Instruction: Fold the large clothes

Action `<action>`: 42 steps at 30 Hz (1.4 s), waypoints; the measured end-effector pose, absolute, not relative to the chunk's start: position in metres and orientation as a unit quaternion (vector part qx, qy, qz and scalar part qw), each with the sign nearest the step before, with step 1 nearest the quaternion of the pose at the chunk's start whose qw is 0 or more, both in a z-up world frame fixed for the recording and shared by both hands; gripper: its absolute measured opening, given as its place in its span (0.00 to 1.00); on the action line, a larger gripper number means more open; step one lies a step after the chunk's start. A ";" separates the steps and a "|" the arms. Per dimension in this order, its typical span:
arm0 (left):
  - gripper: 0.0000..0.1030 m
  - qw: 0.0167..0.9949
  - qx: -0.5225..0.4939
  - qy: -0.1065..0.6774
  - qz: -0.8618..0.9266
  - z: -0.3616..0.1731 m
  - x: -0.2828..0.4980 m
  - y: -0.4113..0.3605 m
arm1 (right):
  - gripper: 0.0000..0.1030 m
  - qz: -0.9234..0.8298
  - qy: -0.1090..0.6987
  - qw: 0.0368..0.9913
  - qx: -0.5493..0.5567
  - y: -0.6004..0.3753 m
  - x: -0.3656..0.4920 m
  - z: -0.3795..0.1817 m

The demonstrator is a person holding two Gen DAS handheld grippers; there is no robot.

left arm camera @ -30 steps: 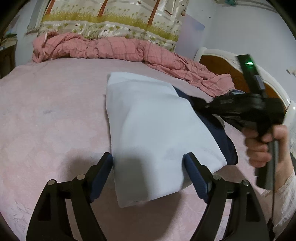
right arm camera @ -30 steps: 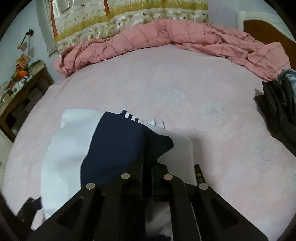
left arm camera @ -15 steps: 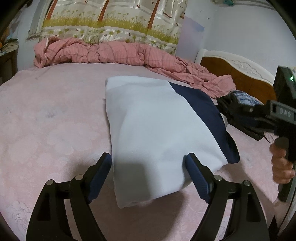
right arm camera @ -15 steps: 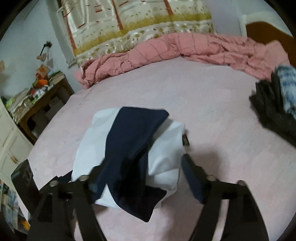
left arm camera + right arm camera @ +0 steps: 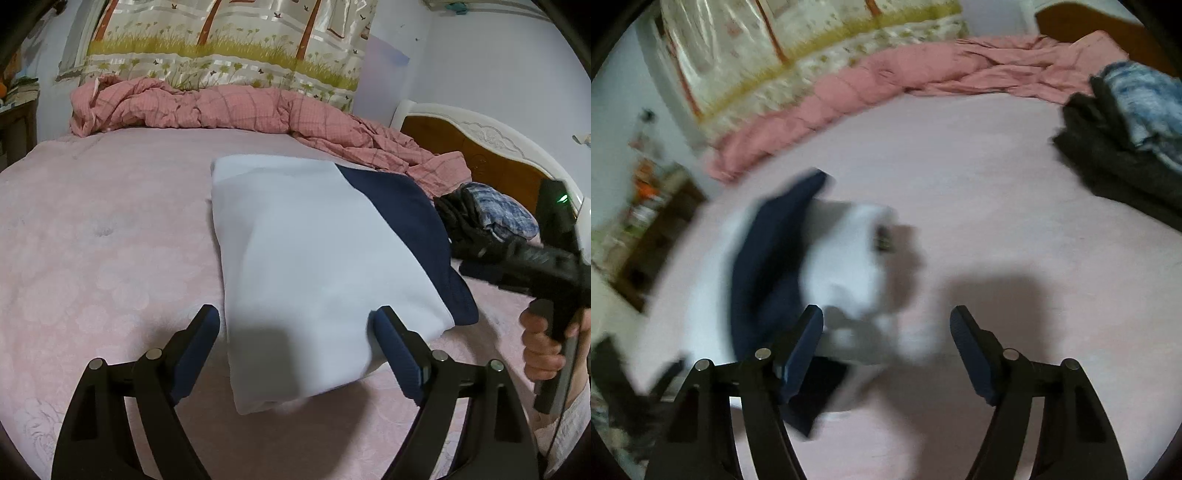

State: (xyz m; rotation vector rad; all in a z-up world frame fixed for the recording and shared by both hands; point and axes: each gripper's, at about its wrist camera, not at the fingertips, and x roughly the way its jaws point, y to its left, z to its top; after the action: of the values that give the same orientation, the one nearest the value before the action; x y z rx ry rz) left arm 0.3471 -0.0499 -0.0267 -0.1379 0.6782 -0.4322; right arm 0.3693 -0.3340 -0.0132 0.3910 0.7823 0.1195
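Folded garment (image 5: 314,258) flat on bed (image 5: 110,240), both hand-held grippers (image 5: 295,332) (image 5: 886,332) wide, empty, angled downward.

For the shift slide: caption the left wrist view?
Open left gripper over folded white-and-navy garment on pink bed; right gripper alongside.

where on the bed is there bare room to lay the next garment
Bare pink bedspread lies left of the folded white and navy garment, up to the bunched pink quilt. Its right side is crowded by the pile of dark clothes.
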 end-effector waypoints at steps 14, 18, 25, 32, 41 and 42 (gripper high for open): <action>0.83 0.920 -0.061 0.329 -0.206 -0.027 0.346 -0.051 | 1.00 0.108 0.418 0.870 0.240 -0.296 0.386 -0.052; 0.87 0.920 -0.063 0.329 -0.201 -0.026 0.346 -0.050 | 1.00 0.138 0.413 0.852 0.290 -0.305 0.390 -0.068; 0.97 0.896 -0.171 0.363 -0.192 -0.016 0.376 -0.027 | 1.00 0.162 0.394 0.860 0.280 -0.302 0.396 -0.071; 0.87 0.812 -0.241 0.470 -0.250 -0.057 0.419 -0.033 | 0.74 0.198 0.398 0.847 0.293 -0.302 0.402 -0.081; 0.53 0.870 -0.174 0.357 -0.293 0.035 0.380 -0.057 | 0.44 0.186 0.299 0.913 0.207 -0.297 0.362 0.007; 0.53 0.874 -0.168 0.344 -0.298 0.049 0.377 -0.065 | 0.44 0.186 0.285 0.919 0.199 -0.302 0.356 0.025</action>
State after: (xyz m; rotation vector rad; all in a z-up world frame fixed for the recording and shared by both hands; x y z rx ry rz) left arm 0.3768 -0.0646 0.0493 -0.3518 0.7177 -0.6231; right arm 0.3559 -0.3018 0.0252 0.4096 0.5863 0.3827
